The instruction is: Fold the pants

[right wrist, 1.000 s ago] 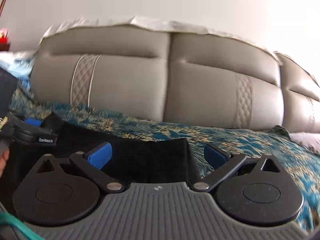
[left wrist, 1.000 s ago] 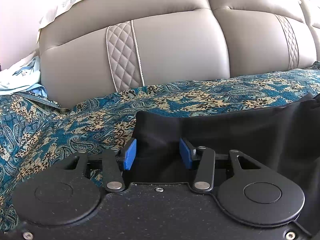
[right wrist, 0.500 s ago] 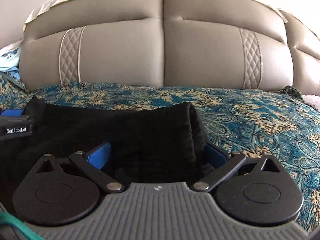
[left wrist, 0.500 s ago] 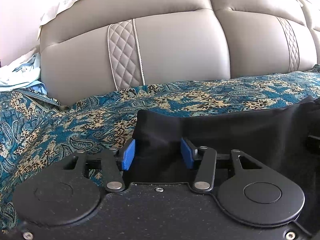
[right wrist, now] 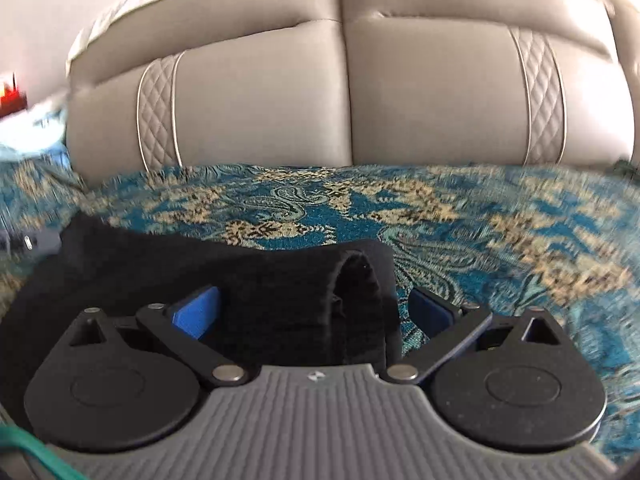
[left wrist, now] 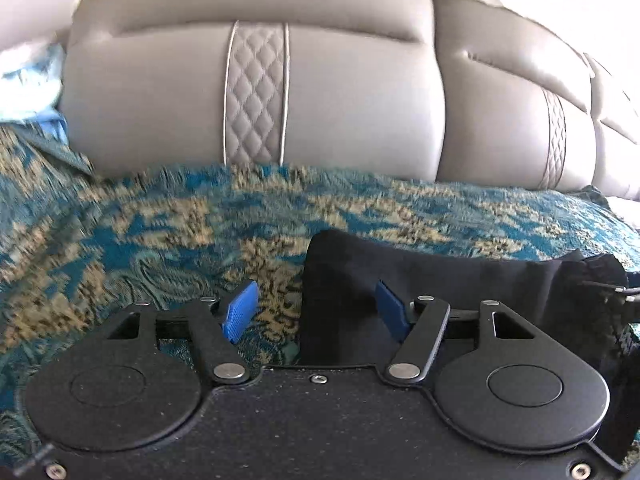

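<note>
The black pants (left wrist: pixel 460 280) lie on the bed's teal paisley cover (left wrist: pixel 160 232), near the grey padded headboard (left wrist: pixel 340 92). The left tongs (left wrist: pixel 316 310) have just been opening and now straddle one corner of the cloth, with neither pad pressing. The right tongs (right wrist: pixel 314 314) stand wide around the other end (elastic band showing), gripping nothing.

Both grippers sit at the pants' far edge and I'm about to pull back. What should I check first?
1. Left gripper released: ok, jaws have just been opening, the left pad clear of the black pants.
2. Right gripper released: ok, jaws wide, cloth loose between them.
3. Far edge flat: not ok, a hem loop stands up.
4. Pants on the bedspread, short of the headboard: ok.
5. Fold aligned underneath: cannot tell.
</note>
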